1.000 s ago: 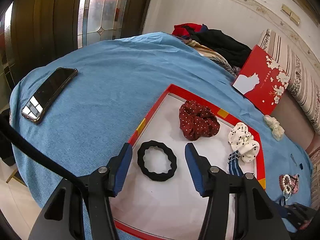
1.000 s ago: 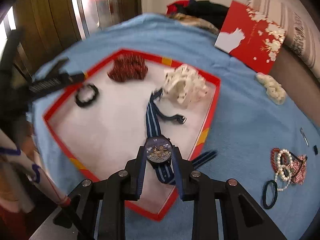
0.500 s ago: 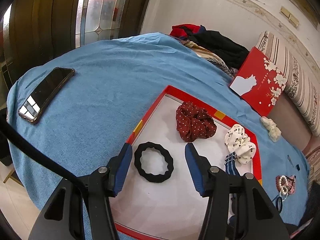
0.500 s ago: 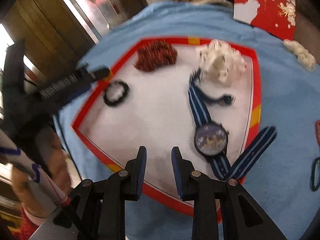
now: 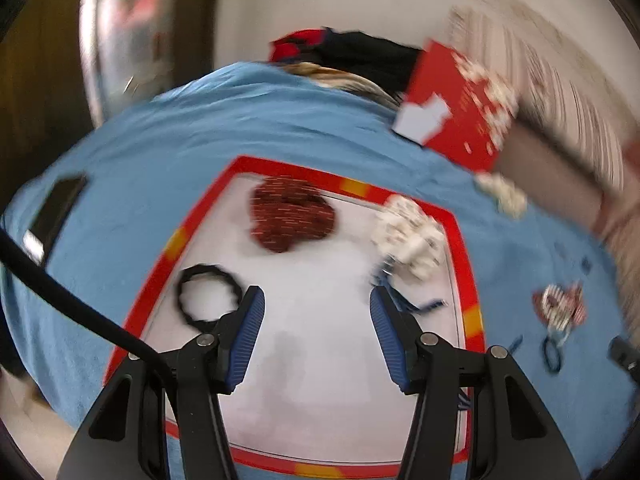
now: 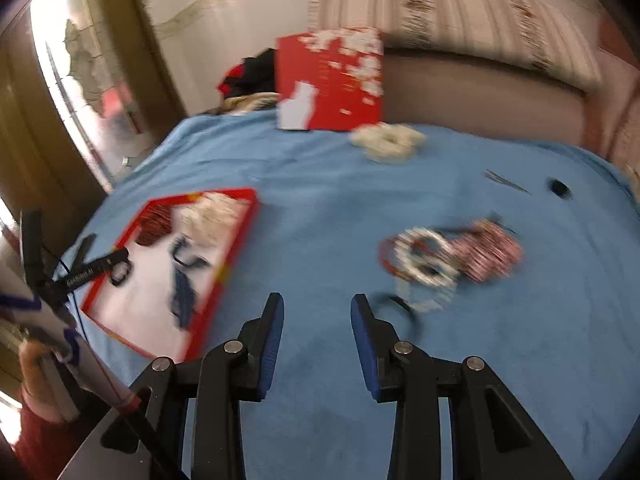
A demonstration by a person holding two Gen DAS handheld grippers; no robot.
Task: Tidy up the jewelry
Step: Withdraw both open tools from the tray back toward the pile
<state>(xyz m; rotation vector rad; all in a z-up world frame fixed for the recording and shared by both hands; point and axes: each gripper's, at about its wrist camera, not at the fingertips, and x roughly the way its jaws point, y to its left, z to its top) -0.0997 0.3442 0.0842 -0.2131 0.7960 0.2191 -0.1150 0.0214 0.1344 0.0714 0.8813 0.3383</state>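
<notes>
Two grippers are in view and neither carries anything. The right gripper (image 6: 317, 314) hangs with its blue pads spread apart over bare blue cloth (image 6: 328, 200), pointed toward a tangled heap of white bead bracelets and red-and-white striped fabric (image 6: 448, 254) lying just to the right and farther away. The left gripper (image 5: 316, 320) is likewise released, jaws wide, hovering over the white floor of the flat red-rimmed tray (image 5: 466, 264).

Judging by the layout, the step in hand is fetching the next loose piece for the tray. The next move calls for the right gripper to swing right and forward, drop to the cloth and close on one strand of the heap; motion blur makes it hard to say where one bracelet ends and another begins, so a clean single pick may be difficult.

Already in the tray sit a dark red dotted scrunchie (image 5: 292, 214) at the far side, a white dotted scrunchie (image 5: 410, 232) at the far right, a black wavy hair ring (image 5: 208, 300) at the near left, and a navy striped watch strap (image 6: 182, 294). Outside it lie a cream scrunchie (image 6: 386, 142), a thin blue elastic loop (image 5: 552, 354), a dark phone (image 5: 54, 216) and a red flowered box (image 6: 330, 80). Nothing blocks the reach.
</notes>
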